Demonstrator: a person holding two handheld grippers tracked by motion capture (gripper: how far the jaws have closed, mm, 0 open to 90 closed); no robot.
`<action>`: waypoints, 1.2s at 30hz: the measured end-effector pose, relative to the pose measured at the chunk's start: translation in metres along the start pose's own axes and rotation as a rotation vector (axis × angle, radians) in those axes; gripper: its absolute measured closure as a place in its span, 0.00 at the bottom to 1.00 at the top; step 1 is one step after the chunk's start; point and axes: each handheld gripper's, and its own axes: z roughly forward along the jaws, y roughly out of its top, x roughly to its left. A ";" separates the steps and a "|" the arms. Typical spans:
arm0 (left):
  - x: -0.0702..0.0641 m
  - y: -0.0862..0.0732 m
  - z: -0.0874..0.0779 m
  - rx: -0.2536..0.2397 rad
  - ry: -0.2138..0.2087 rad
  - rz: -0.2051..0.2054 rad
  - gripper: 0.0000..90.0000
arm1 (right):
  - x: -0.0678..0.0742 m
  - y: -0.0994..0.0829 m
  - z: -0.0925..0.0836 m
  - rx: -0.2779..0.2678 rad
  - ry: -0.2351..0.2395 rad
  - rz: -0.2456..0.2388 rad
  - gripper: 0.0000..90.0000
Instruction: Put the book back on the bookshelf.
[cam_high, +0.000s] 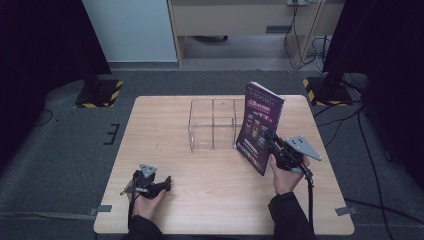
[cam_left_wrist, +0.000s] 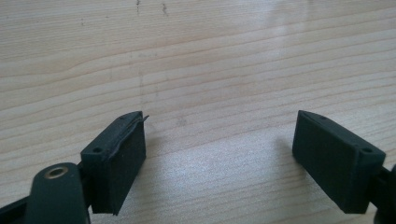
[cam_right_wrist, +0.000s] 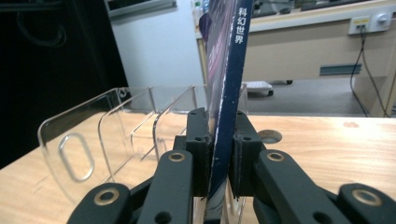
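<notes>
Three clear rack (cam_high: 212, 125) compartments; magazine (cam_high: 260, 127) stands beside.

tools: black, brass rivets (cam_right_wrist: 219, 163) | grey triangular plates | black cables | dark sleeves (cam_high: 290, 212)

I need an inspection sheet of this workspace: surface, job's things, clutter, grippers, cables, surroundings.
Surface: wooden table, bare and pale, faint marks.
Job's things: magazine held upright beside the clear divided rack, at the rack's right end; not in a slot yet.
Clutter: nothing seen.
Grippers: right gripper shut on the magazine's lower edge; left gripper open, low over the bare table.
Cables: one cable trails from the right gripper; others lie on the floor at right.
Surroundings: grey carpet, striped stand bases, a cabinet behind.
</notes>
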 end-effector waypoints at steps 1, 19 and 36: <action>0.000 0.000 0.000 0.000 0.000 0.000 0.18 | 0.000 0.000 -0.001 0.006 0.002 -0.006 0.89; 0.000 0.000 0.000 0.000 0.000 0.000 0.18 | -0.008 -0.007 -0.021 0.115 0.074 -0.036 0.88; 0.000 0.000 0.000 0.000 -0.001 0.000 0.18 | -0.010 -0.023 -0.040 0.167 0.104 -0.084 0.89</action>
